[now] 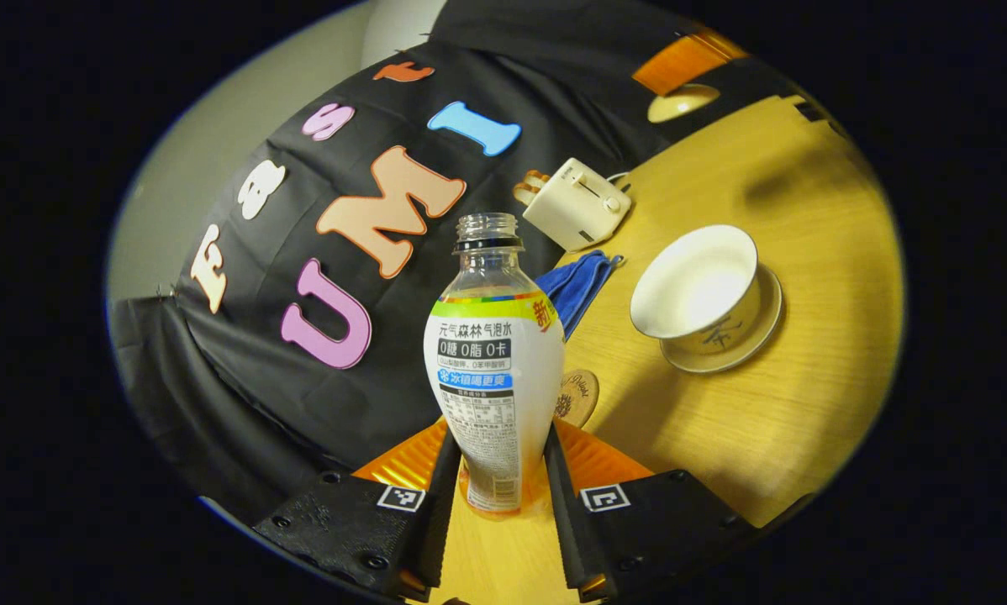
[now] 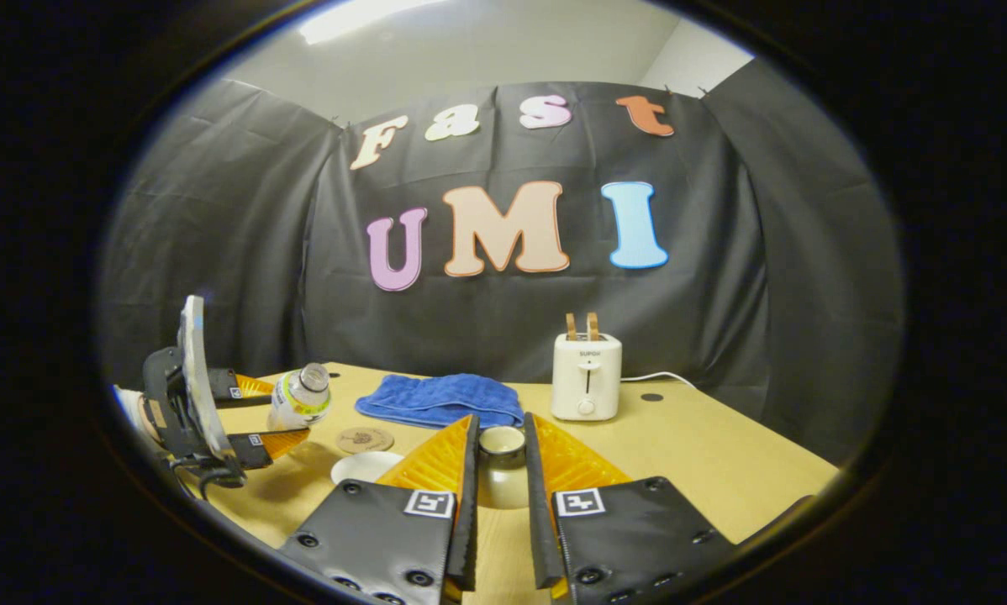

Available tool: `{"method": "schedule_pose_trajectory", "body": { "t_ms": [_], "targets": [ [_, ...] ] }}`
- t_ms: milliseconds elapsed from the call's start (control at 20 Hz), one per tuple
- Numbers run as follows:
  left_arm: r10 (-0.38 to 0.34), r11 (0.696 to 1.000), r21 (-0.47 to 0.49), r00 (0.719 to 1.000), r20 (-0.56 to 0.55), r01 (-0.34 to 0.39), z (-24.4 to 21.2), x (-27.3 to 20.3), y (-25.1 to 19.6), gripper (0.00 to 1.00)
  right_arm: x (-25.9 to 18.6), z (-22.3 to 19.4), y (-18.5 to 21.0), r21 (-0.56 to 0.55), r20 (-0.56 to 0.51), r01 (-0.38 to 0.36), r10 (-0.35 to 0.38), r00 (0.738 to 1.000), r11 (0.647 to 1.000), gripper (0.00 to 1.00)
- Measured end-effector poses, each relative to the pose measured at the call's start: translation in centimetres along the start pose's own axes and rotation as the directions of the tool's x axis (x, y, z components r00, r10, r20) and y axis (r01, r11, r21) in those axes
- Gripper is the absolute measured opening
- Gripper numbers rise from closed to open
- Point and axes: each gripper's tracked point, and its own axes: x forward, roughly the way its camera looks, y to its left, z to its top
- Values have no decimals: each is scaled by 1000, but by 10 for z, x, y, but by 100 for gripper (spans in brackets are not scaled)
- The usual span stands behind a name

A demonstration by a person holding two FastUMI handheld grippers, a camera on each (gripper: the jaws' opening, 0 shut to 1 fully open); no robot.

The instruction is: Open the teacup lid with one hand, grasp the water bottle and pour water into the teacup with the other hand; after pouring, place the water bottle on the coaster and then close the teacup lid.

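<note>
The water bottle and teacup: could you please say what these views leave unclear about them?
- Left gripper view: the water bottle's water level, hidden by its label.
- Left gripper view: the coaster, partly behind the bottle.
- Right gripper view: the teacup's inside, too small, cut off by the right gripper's finger.

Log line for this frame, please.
left gripper: shut on water bottle | right gripper: shut on teacup lid | teacup: open | coaster: bare

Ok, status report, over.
Left gripper shut on water bottle. Right gripper shut on lid. Teacup open, bottle not yet over it. Path unobstructed.
</note>
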Motion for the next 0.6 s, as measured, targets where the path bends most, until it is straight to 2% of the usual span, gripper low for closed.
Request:
{"method": "schedule_pose_trajectory", "body": {
  "t_ms": [100, 350, 600],
  "targets": [
    [-8, 997, 75, 1000, -1, 8, 2, 0, 0, 52, -1, -1, -2, -1, -1, 6, -6, 1000, 1000, 29],
    [-27, 982, 187, 999, -18, 29, -3, 2, -8, 51, -2, 3, -3, -3, 8, 6, -6, 1000, 1000, 29],
    [-9, 943, 331, 999, -54, 26, -9, 4, 0, 51, -4, 5, -8, 5, 15, 17, -17, 1000, 1000, 29]
  ]
}}
